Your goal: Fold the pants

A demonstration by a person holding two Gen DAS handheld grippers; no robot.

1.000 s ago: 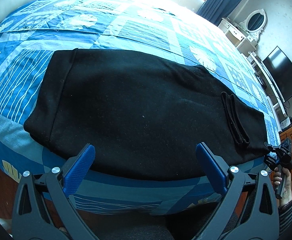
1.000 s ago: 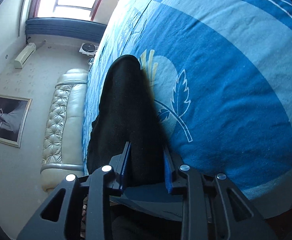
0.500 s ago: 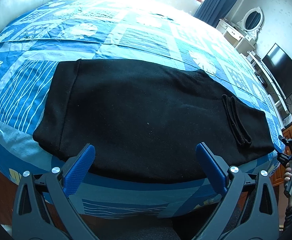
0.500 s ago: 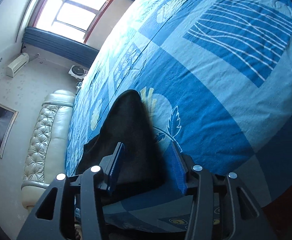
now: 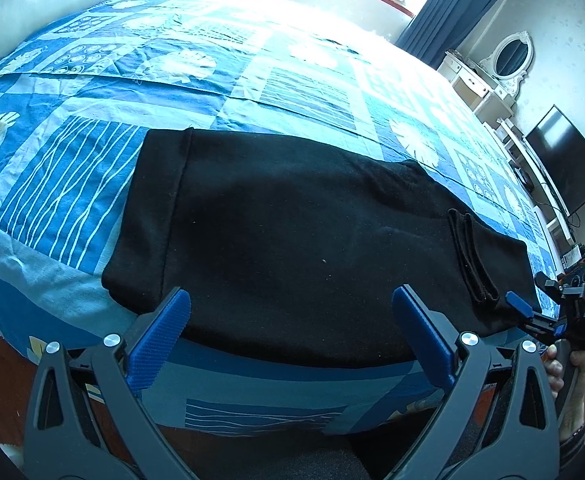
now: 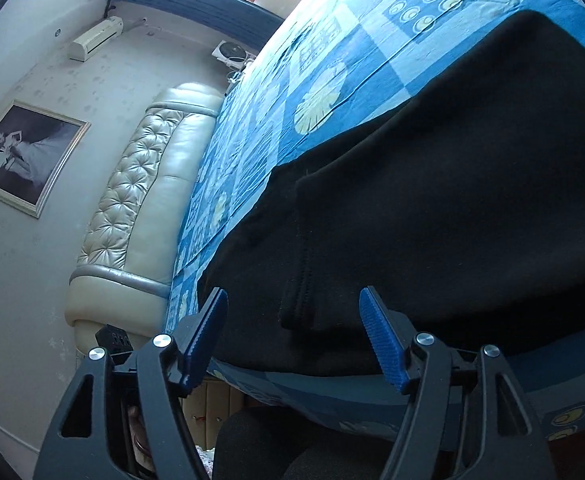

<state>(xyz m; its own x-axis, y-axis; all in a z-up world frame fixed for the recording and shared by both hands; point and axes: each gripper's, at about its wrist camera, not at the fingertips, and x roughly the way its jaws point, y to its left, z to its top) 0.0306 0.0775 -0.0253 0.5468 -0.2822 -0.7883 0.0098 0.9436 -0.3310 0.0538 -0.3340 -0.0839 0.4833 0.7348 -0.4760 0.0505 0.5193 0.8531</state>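
Black pants (image 5: 292, 232) lie folded flat across the near part of a bed with a blue patterned cover (image 5: 252, 72). A folded cuff band (image 5: 470, 256) lies on top near the right end. My left gripper (image 5: 290, 314) is open and empty, just off the pants' near edge. My right gripper (image 6: 292, 312) is open and empty, its jaws wide apart at the pants' right end (image 6: 432, 200), near the cuff seam (image 6: 302, 280). It also shows in the left wrist view (image 5: 540, 312), held by a hand at the bed's right corner.
A padded cream headboard (image 6: 140, 184) stands at the far left end of the bed. A white dresser with an oval mirror (image 5: 500, 64) and a wall TV (image 5: 564, 168) stand to the right. A framed picture (image 6: 20, 156) hangs on the wall.
My right gripper let go of the pants' end, opened wide and swung round to face the pants. My left gripper stayed open and rose a little.
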